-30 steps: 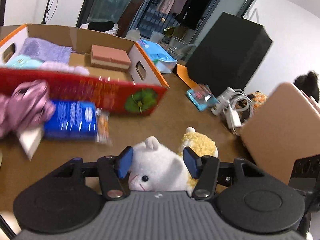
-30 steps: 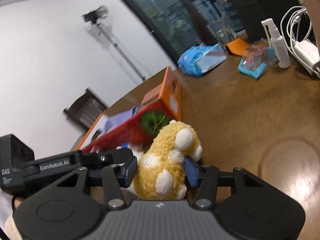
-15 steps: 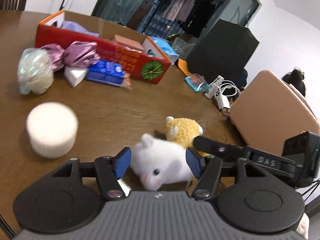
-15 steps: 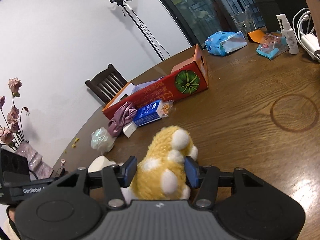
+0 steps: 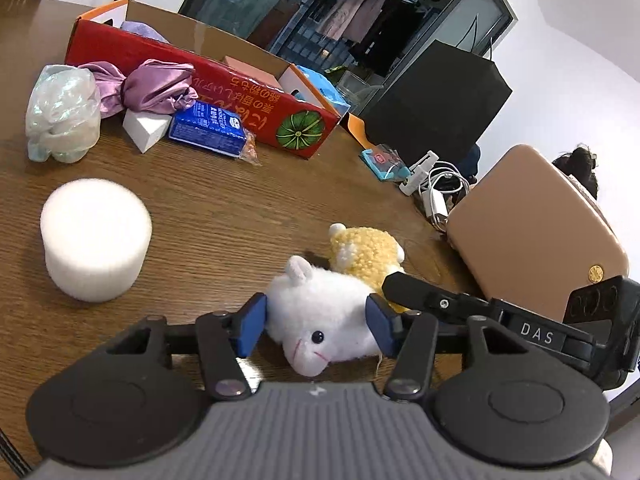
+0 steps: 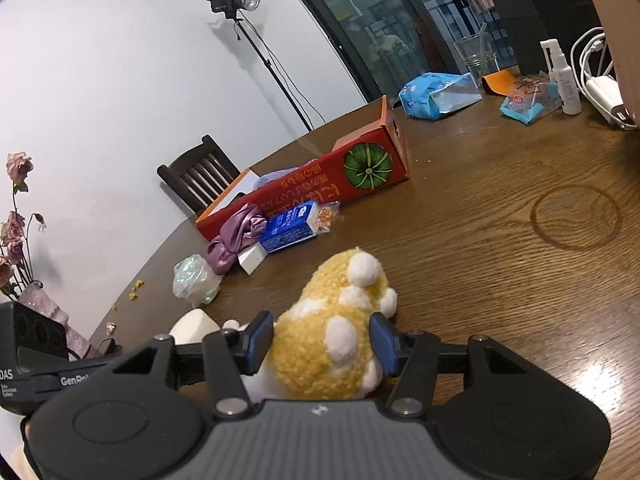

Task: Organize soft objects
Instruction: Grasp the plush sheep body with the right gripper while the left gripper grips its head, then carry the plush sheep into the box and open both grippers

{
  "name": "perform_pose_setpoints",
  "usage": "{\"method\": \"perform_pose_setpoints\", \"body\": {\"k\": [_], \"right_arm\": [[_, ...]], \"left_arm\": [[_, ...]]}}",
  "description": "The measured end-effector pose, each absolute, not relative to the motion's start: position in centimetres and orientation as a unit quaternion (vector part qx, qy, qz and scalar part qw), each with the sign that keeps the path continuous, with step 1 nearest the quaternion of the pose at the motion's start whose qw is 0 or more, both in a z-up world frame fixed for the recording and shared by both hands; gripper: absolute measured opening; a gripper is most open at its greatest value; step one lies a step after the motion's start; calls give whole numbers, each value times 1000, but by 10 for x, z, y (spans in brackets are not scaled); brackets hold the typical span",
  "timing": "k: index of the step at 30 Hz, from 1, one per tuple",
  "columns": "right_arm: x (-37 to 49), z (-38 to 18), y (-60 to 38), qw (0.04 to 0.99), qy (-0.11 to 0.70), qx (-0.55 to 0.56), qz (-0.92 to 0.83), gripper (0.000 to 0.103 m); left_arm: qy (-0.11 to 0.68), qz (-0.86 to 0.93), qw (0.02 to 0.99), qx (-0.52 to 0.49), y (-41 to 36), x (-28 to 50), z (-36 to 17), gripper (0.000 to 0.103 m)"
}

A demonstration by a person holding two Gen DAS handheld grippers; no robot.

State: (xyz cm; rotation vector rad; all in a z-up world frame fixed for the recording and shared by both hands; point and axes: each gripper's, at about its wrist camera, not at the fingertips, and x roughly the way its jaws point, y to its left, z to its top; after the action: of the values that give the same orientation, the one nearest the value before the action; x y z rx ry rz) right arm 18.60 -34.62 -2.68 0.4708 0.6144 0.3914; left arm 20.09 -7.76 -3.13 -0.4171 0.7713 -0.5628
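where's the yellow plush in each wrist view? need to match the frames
Left wrist: yellow plush right of centre, behind the white plush.
Right wrist: bottom centre, between the right gripper pads.
Shared landmark: red box, pumpkin print.

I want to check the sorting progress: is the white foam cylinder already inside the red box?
No, the white foam cylinder stands on the wooden table, apart from the red box.

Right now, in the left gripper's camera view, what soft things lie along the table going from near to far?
White plush in the left gripper → yellow plush → white foam cylinder → blue packet → purple satin cloth → red box.
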Motion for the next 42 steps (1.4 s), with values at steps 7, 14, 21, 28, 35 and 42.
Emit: {"method": "perform_pose_setpoints", "body": {"k": [7,14,21,28,35,42], "right_arm": [[186,-13,-345,913,287,218,192,49],[232,50,-343,937,224,173,206,49],[350,91,-336,945,216,144,198,49],[444,66,-322,939,271,119,175,49],[469,29,-317,930,316,118,149,51],[464,27,-314,933,321,100,131,52]], "left_arm": [[356,-273,868,-211,-75,204,-20,52],[292,-285,888,-210,-74,260,39,52],[300,-280,884,-226,-74,379,62,52],[356,-256,870,-224,-77,461,27,51],[392,-247,863,-201,-84,483,0,52],[391,-246,868,-184,-88,476,7,53]]}}
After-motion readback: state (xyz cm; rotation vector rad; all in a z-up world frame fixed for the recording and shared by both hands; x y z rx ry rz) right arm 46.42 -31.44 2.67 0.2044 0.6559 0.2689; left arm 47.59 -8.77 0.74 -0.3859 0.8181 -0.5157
